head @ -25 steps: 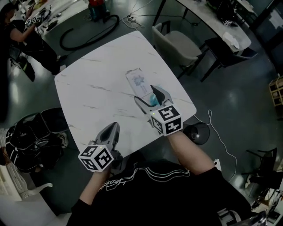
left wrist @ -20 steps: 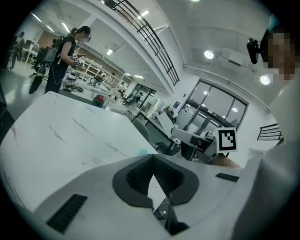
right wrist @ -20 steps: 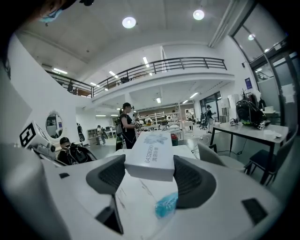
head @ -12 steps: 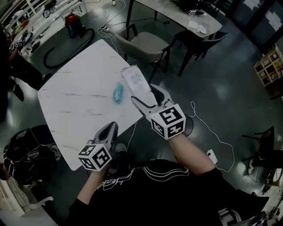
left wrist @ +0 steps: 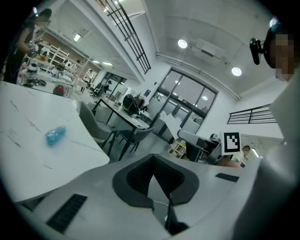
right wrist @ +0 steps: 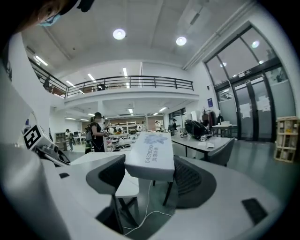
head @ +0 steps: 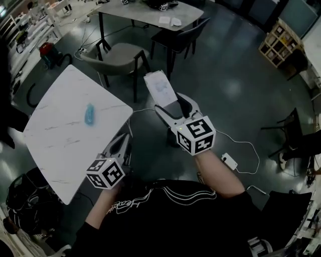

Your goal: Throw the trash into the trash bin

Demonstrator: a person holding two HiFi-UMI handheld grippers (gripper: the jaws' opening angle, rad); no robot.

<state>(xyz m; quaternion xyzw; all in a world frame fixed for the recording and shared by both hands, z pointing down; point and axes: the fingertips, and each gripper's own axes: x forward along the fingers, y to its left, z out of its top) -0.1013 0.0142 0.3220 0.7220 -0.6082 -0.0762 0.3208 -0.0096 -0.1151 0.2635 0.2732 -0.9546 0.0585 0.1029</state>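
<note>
In the head view my right gripper (head: 169,104) is shut on a flat white packet (head: 160,87), held in the air over the dark floor, off the table's right corner. In the right gripper view the printed packet (right wrist: 152,152) sits clamped between the two dark pads of that gripper (right wrist: 147,174). A crumpled blue piece of trash (head: 90,114) lies on the white marble table (head: 55,135); the left gripper view shows the blue trash (left wrist: 55,136) there too. My left gripper (head: 124,139) hangs shut and empty by the table's near edge.
A grey chair (head: 118,55) and a dark chair (head: 178,37) stand beyond the table, with a second table (head: 145,10) behind them. A white cable and power adapter (head: 228,160) lie on the floor at right. A black bin (head: 22,201) shows at lower left.
The right gripper has carried the white packet off the table and out over the floor. The view has swung right, so the table now lies to the left. The blue trash stayed put.
</note>
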